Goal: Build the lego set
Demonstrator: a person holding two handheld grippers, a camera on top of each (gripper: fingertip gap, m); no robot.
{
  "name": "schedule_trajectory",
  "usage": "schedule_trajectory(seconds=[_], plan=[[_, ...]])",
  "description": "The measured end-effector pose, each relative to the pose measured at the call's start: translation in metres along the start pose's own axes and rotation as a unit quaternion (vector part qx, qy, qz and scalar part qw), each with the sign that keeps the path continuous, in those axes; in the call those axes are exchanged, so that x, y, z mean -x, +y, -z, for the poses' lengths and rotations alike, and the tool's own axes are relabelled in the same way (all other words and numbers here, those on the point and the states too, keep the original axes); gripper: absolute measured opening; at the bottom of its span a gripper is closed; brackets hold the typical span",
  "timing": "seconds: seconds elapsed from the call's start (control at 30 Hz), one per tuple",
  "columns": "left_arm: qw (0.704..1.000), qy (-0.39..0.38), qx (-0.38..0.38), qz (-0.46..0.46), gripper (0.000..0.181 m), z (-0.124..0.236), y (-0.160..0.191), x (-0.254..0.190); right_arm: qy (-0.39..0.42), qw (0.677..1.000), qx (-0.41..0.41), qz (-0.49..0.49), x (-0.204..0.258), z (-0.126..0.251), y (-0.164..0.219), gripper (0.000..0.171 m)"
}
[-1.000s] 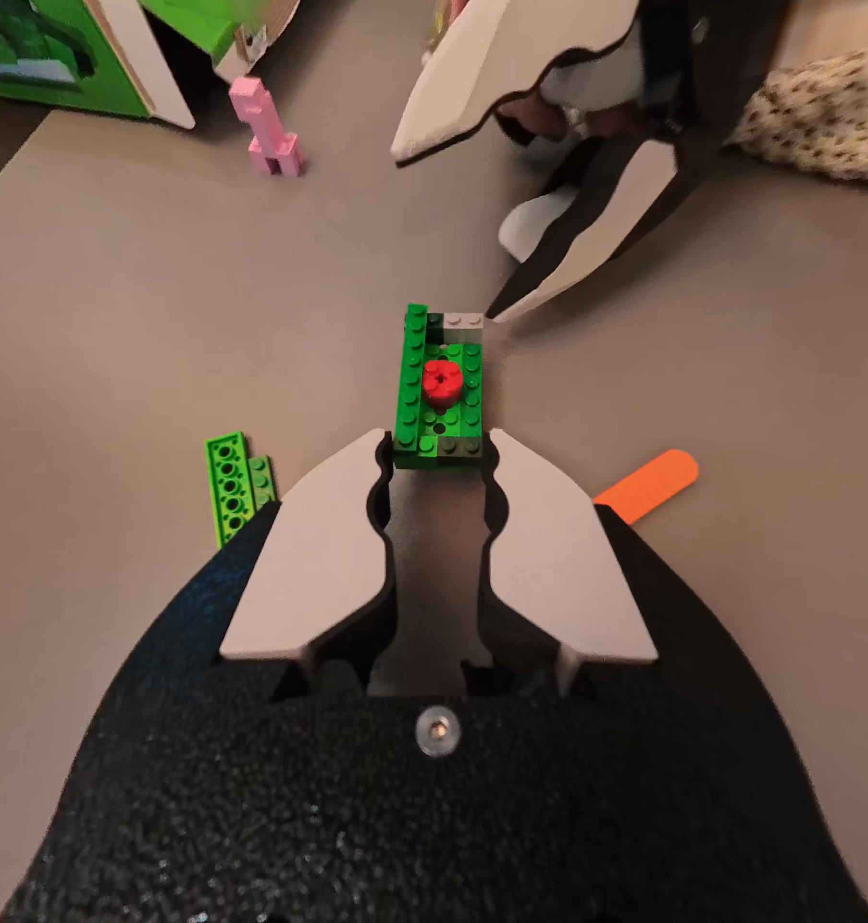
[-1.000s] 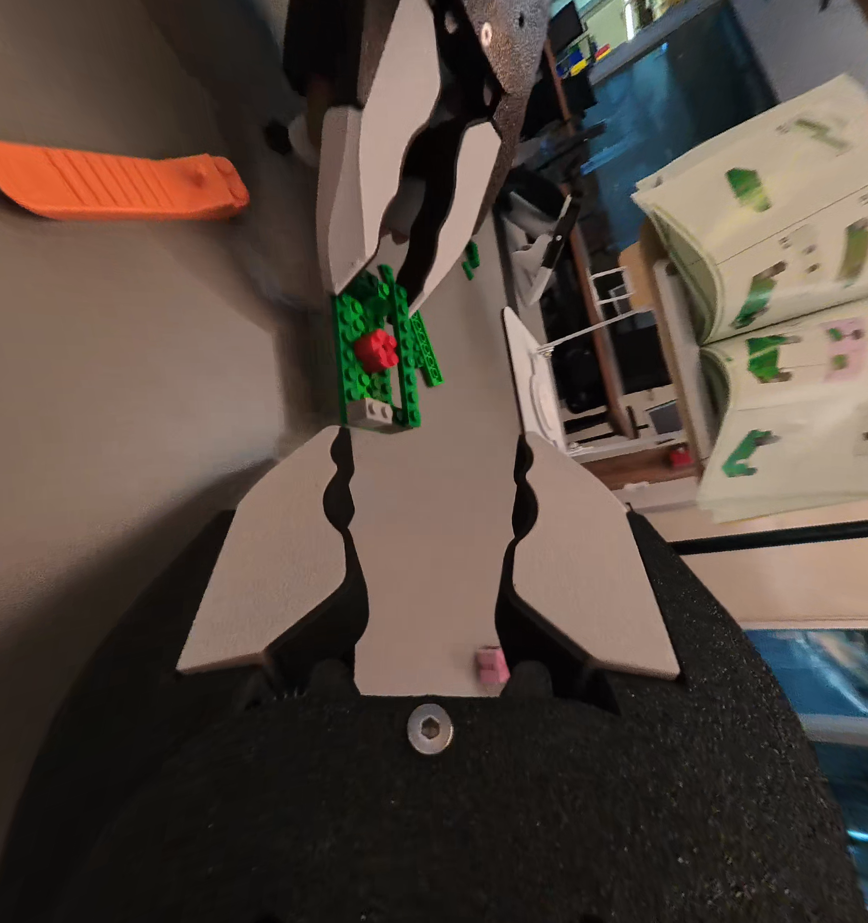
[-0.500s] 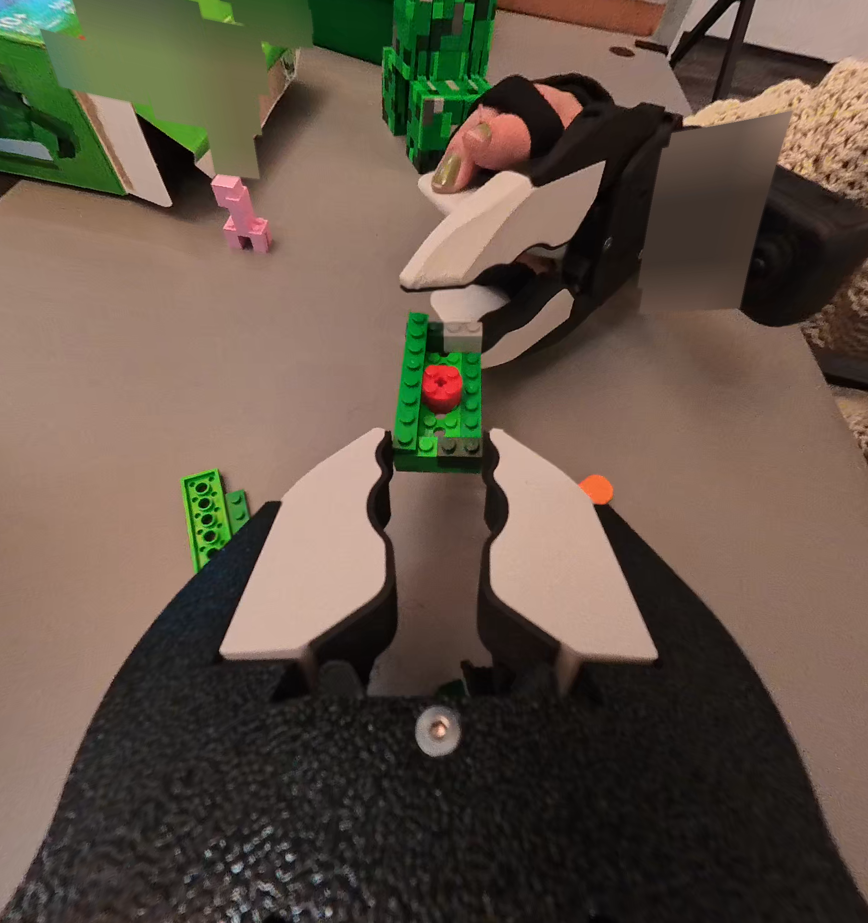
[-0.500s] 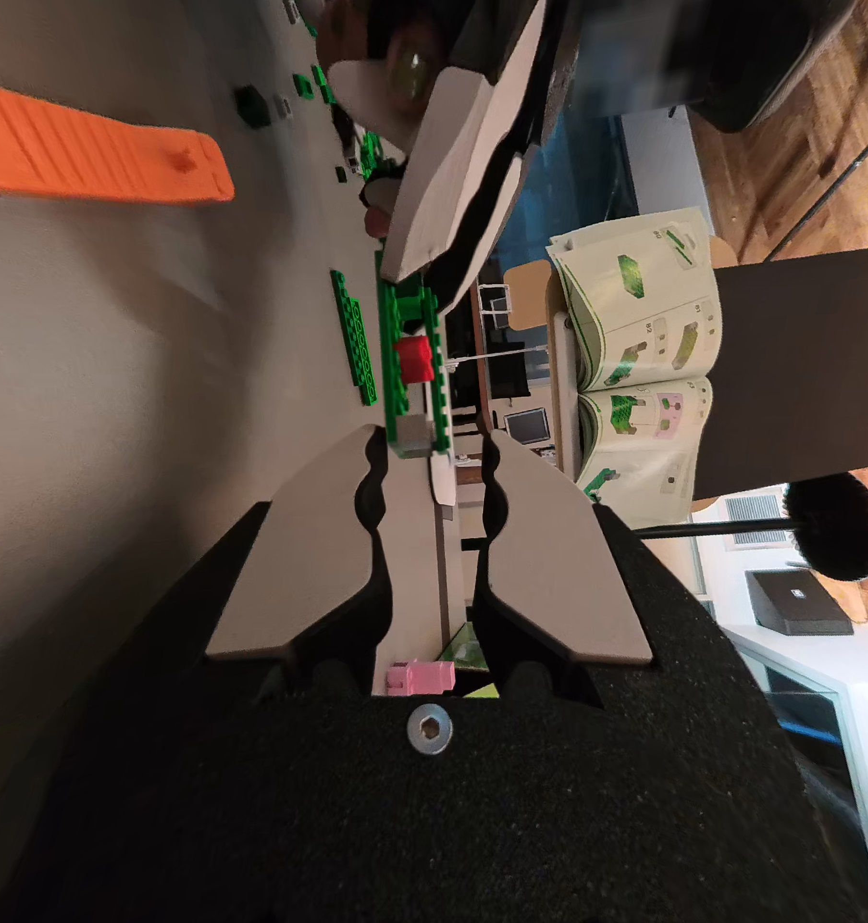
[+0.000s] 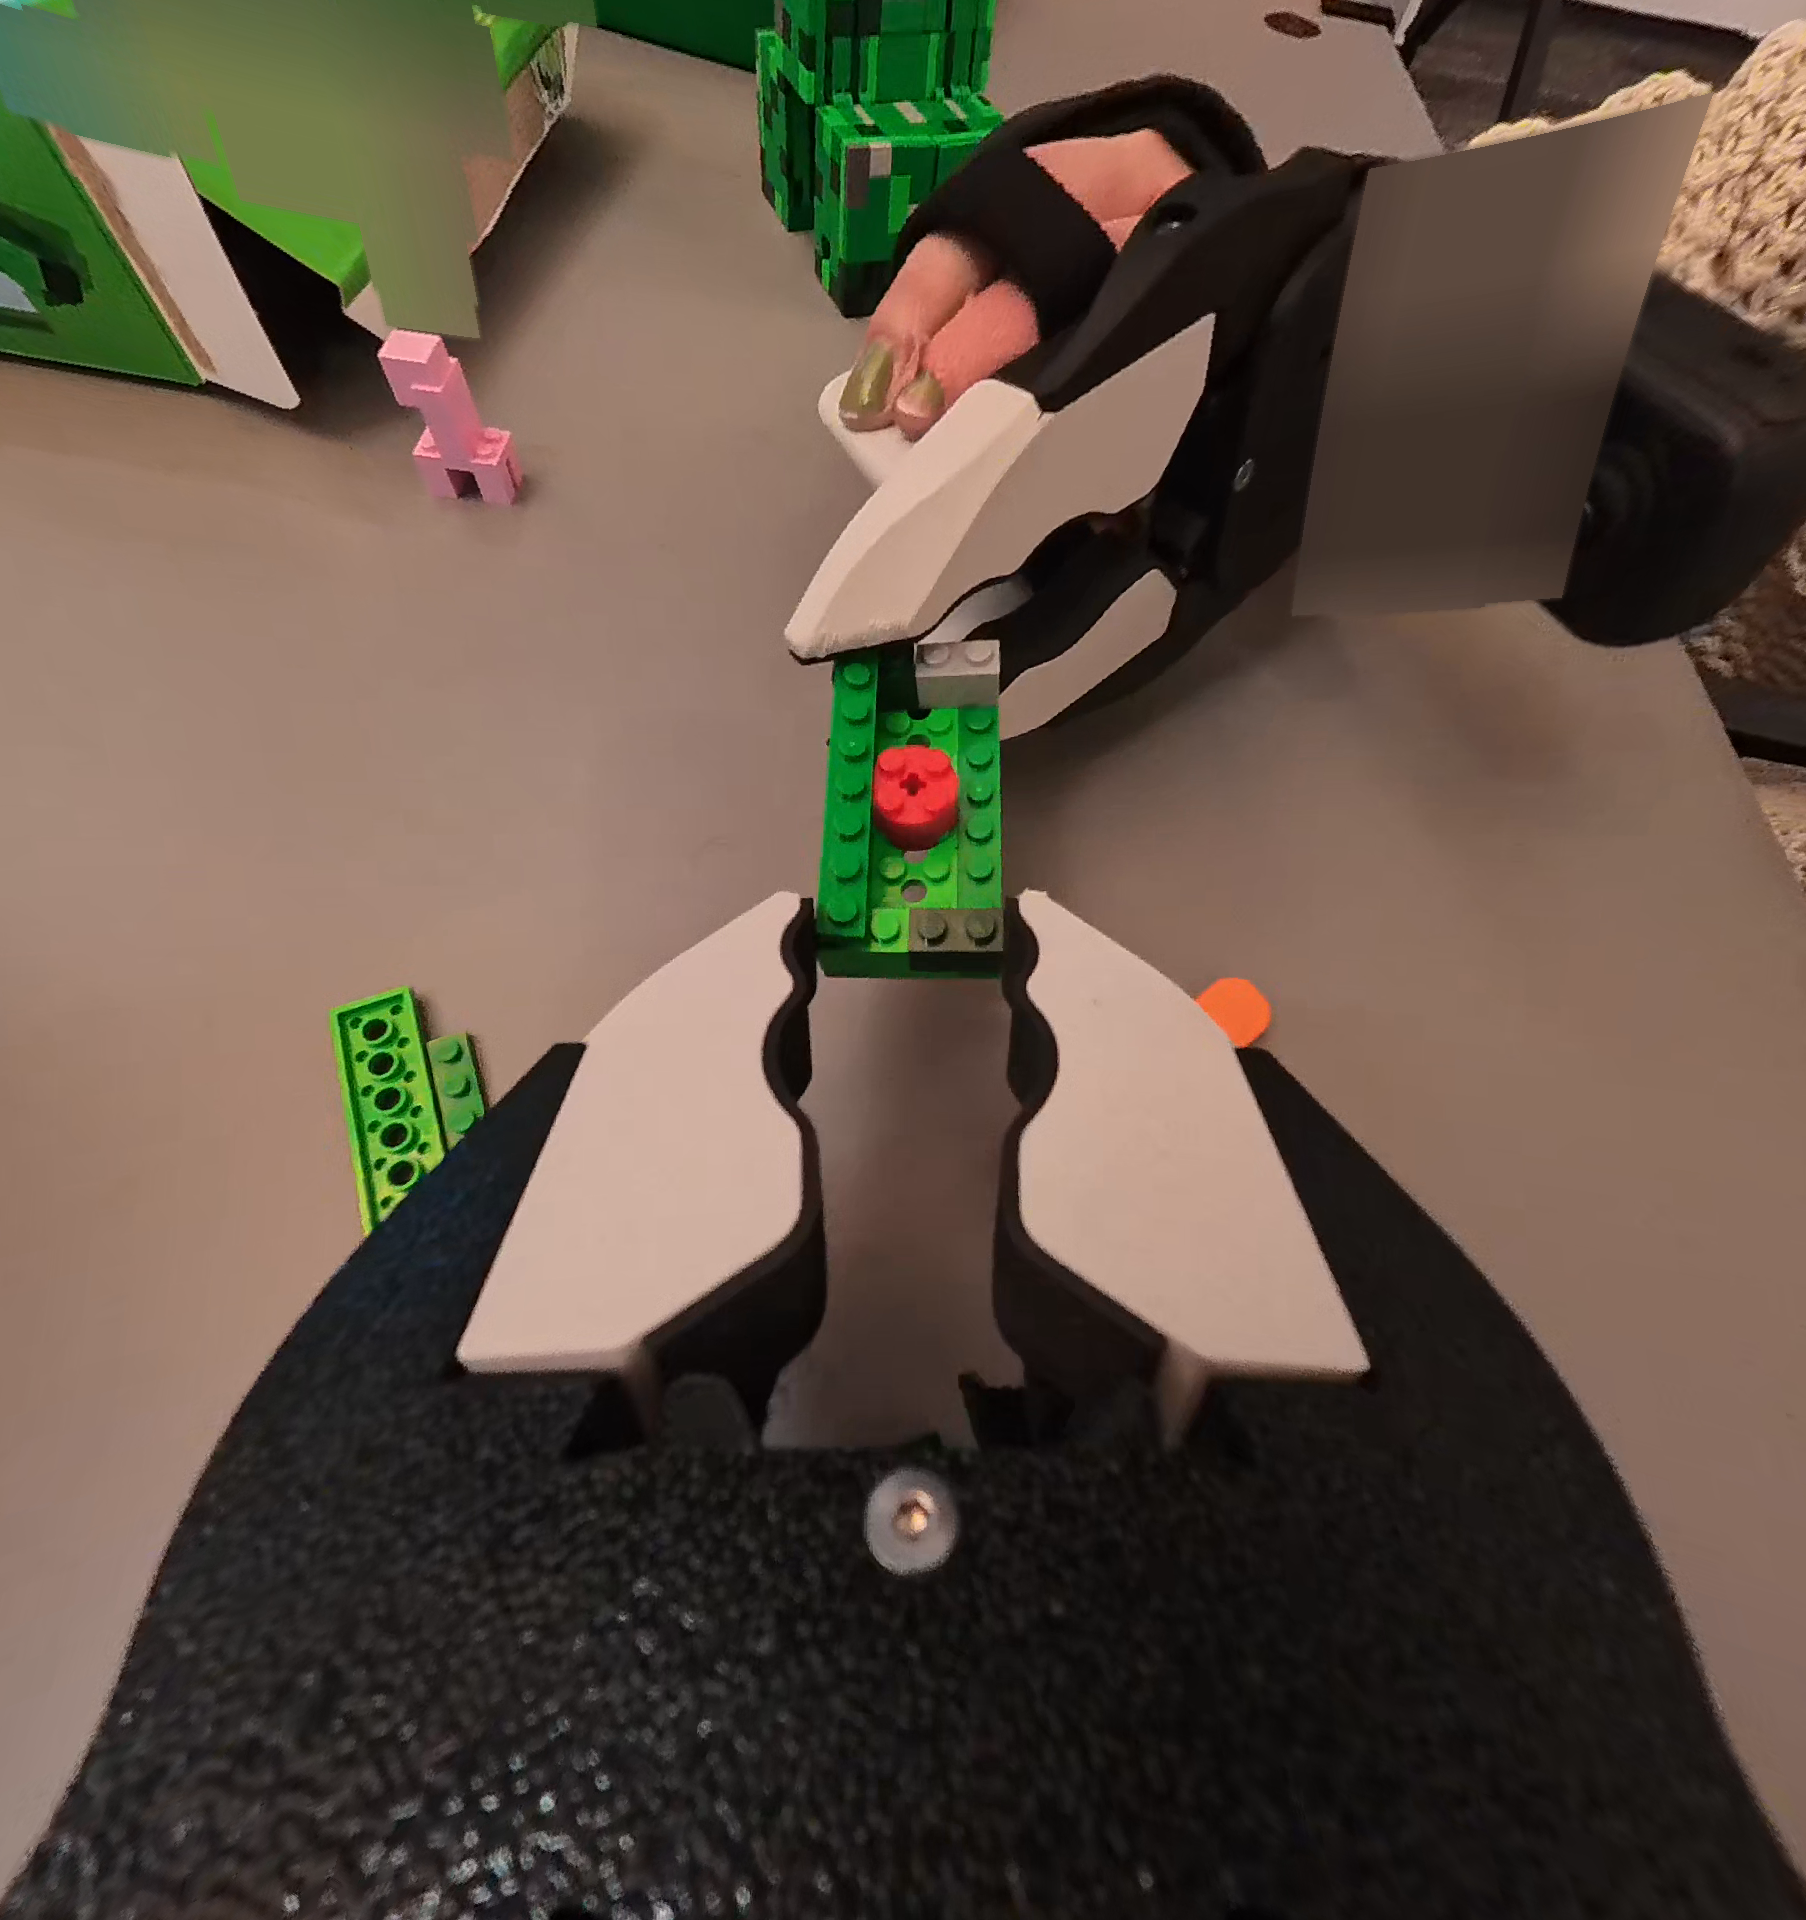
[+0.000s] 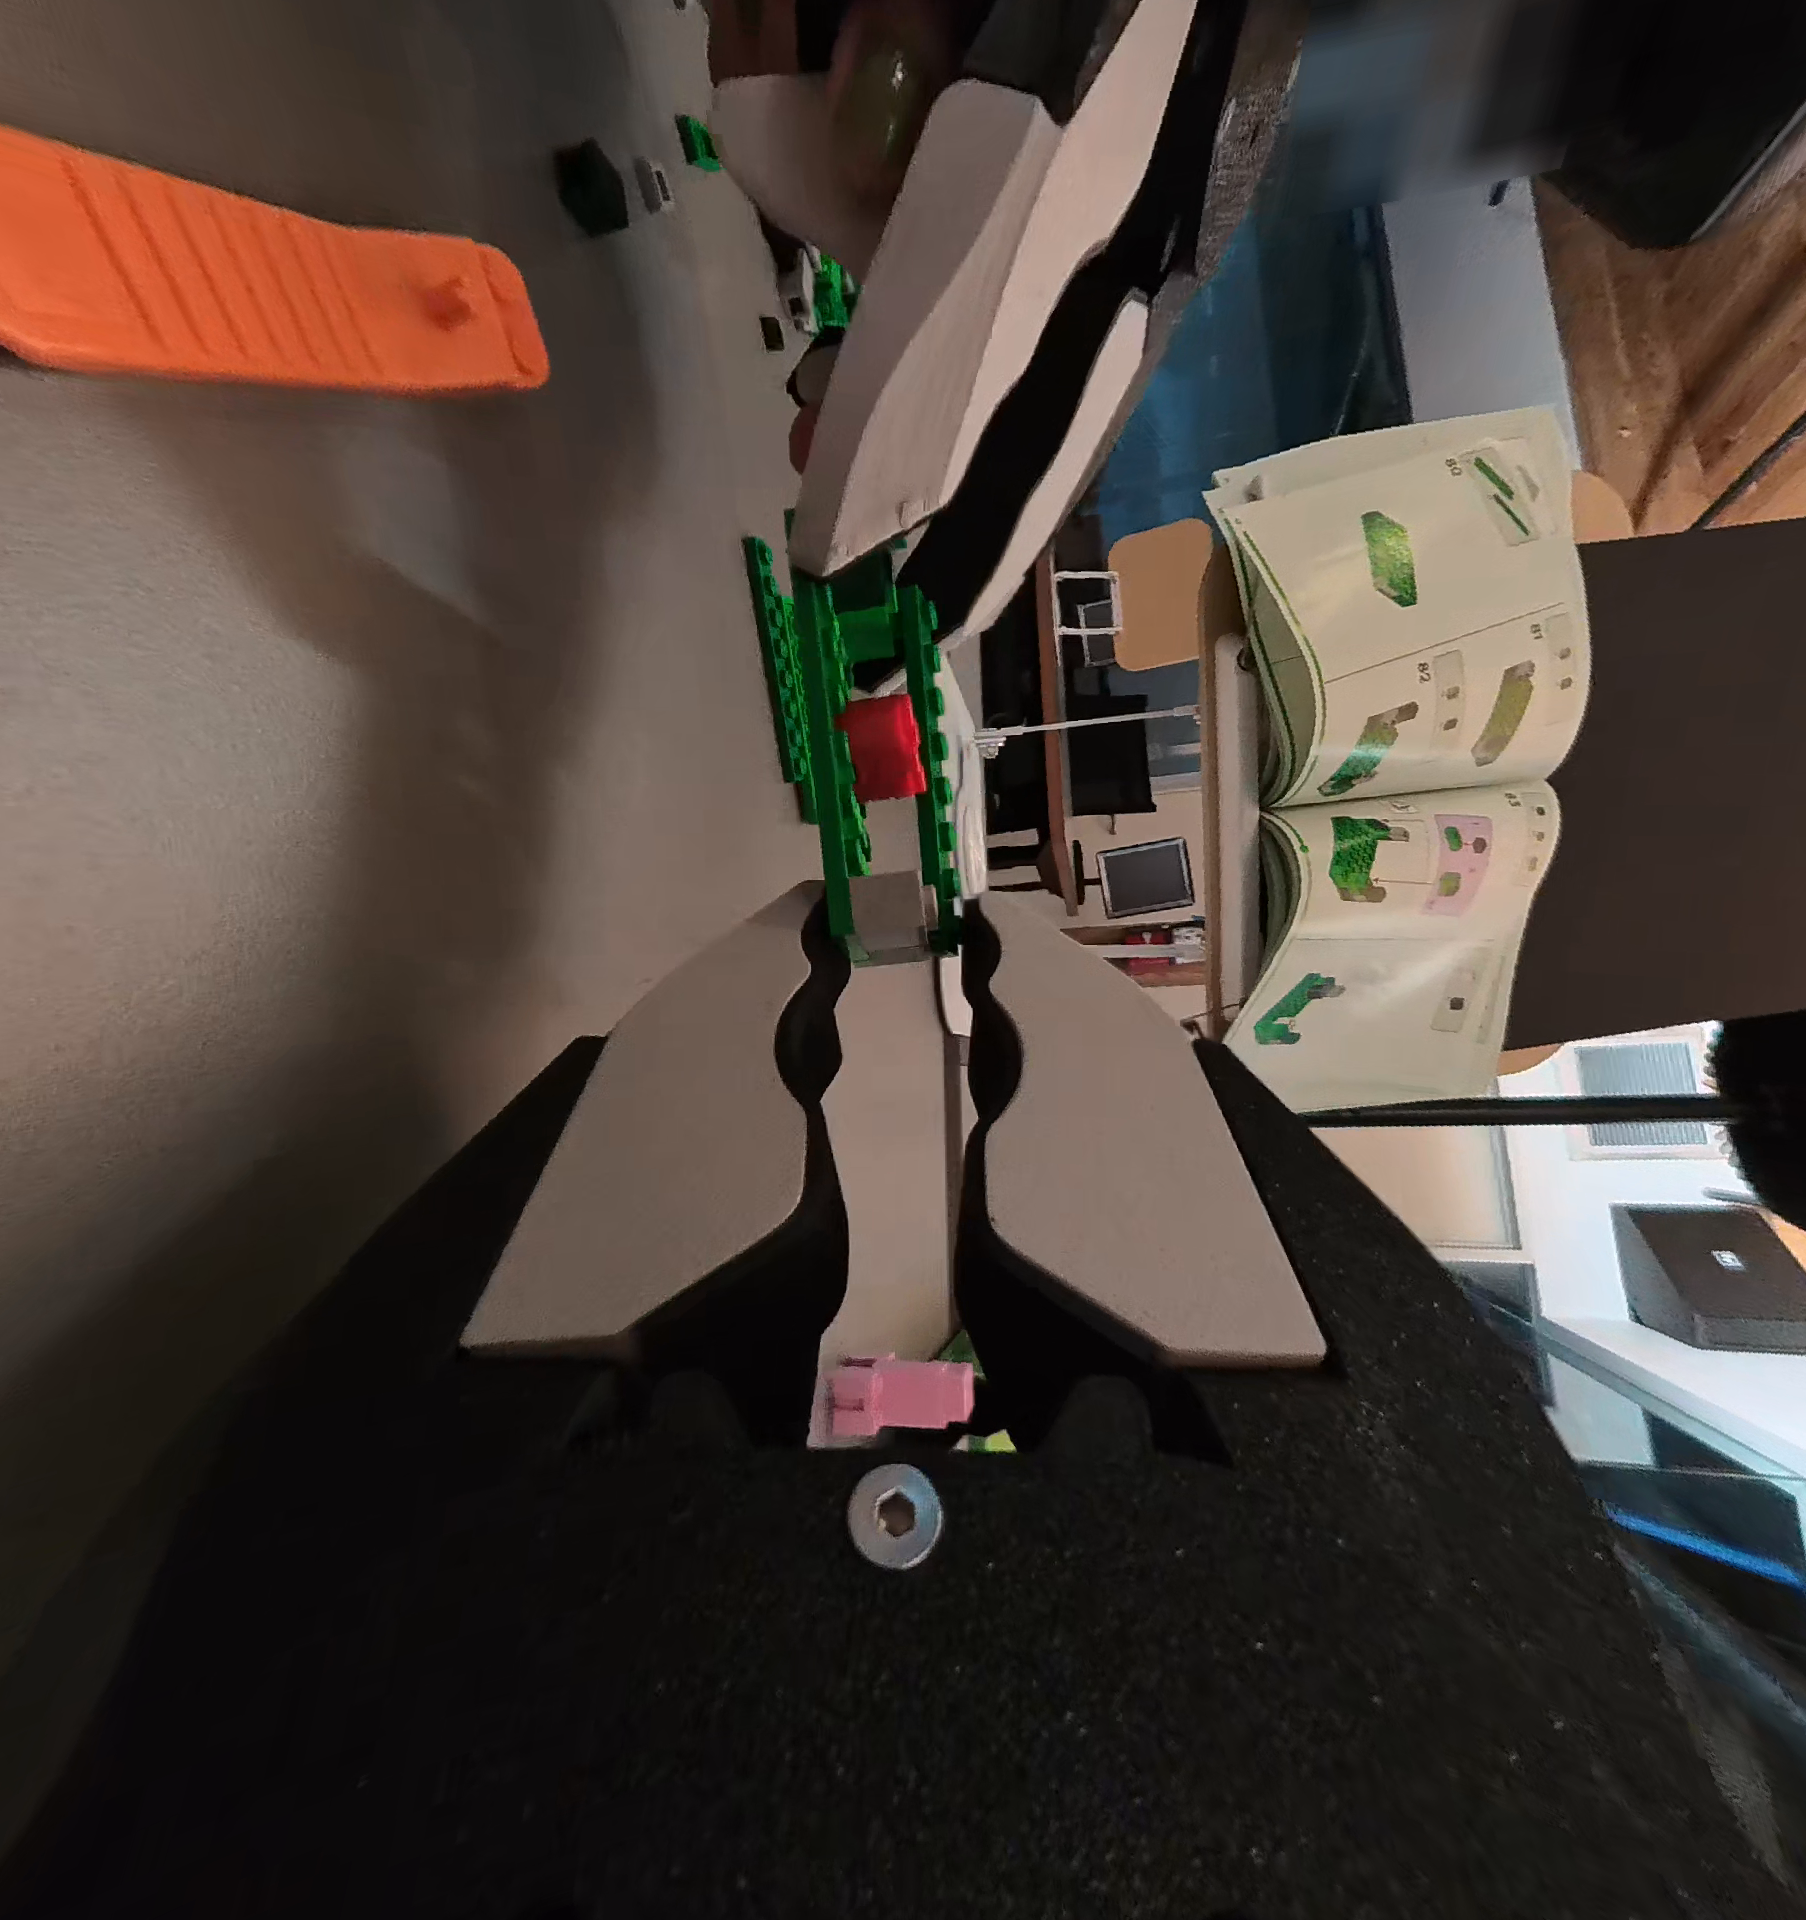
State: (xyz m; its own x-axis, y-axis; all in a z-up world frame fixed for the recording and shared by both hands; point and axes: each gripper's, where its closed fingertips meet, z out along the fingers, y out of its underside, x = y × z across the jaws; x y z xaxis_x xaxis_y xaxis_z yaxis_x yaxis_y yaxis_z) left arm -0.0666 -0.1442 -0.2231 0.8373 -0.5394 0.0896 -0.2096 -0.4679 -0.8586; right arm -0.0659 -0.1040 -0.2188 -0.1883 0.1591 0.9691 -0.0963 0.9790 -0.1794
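Grip comes first in the left wrist view: the left gripper [image 5: 909,940] has its fingers [image 5: 691,1122] closed on the near short end of the green lego assembly [image 5: 909,831], one tip against each side, which steadies the plate for work at its other end. The assembly lies lengthwise away from the camera over the tabletop [image 5: 255,727]; whether it rests on the surface or is lifted slightly, I cannot tell. A red round piece [image 5: 912,795] sits on its middle and a grey brick [image 5: 956,673] on its far end. There the right gripper [image 5: 940,665] reaches in, one finger above the far edge and one below. Left of the assembly lies a lime-green plate [image 5: 385,1101]; beyond it stand a pink figure [image 5: 452,431] and a green blocky model [image 5: 868,135]. An orange tool [image 5: 1231,1013] peeks out to its right.

From the right wrist view, turned sideways, the right gripper [image 6: 894,935] brackets the assembly [image 6: 857,727] at the grey brick [image 6: 888,920]. Its fingers [image 6: 691,1122] stand narrowly apart and seem to pinch that end, probably to press the brick home or share the hold. The orange tool [image 6: 234,270] lies well apart from the assembly, and an open instruction booklet [image 6: 1418,779] stands beyond it, in sight for reference.
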Motion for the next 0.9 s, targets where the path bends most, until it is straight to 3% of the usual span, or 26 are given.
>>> schedule_trajectory(seconds=[0.1, 0.27, 0.33, 0.43, 0.57, 0.9], plan=[[1.0, -0.008, -0.011, 0.001, 0.034, 0.0, -0.003, 0.002, -0.005, 1.0, 0.0, -0.019, 0.0, 0.0, 0.002, 0.02], [0.991, -0.089, -0.039, -0.093, 0.061, 0.009, -0.013, 0.017, -0.025, 0.996, -0.006, -0.084, -0.001, 0.001, 0.01, 0.02], [0.973, -0.145, -0.053, -0.174, 0.069, 0.014, -0.016, 0.023, -0.042, 0.992, -0.011, -0.116, 0.001, 0.001, 0.012, 0.02], [0.916, -0.223, -0.023, -0.334, 0.072, 0.013, -0.012, 0.026, -0.064, 0.984, -0.03, -0.164, 0.001, 0.002, 0.011, 0.02], [0.86, -0.259, -0.02, -0.439, 0.066, 0.005, -0.015, 0.016, -0.085, 0.979, -0.047, -0.181, 0.005, 0.003, 0.008, 0.02], [0.843, -0.26, -0.022, -0.47, 0.03, 0.0, -0.015, 0.009, -0.102, 0.976, -0.065, -0.183, 0.009, 0.004, 0.001, 0.02]])
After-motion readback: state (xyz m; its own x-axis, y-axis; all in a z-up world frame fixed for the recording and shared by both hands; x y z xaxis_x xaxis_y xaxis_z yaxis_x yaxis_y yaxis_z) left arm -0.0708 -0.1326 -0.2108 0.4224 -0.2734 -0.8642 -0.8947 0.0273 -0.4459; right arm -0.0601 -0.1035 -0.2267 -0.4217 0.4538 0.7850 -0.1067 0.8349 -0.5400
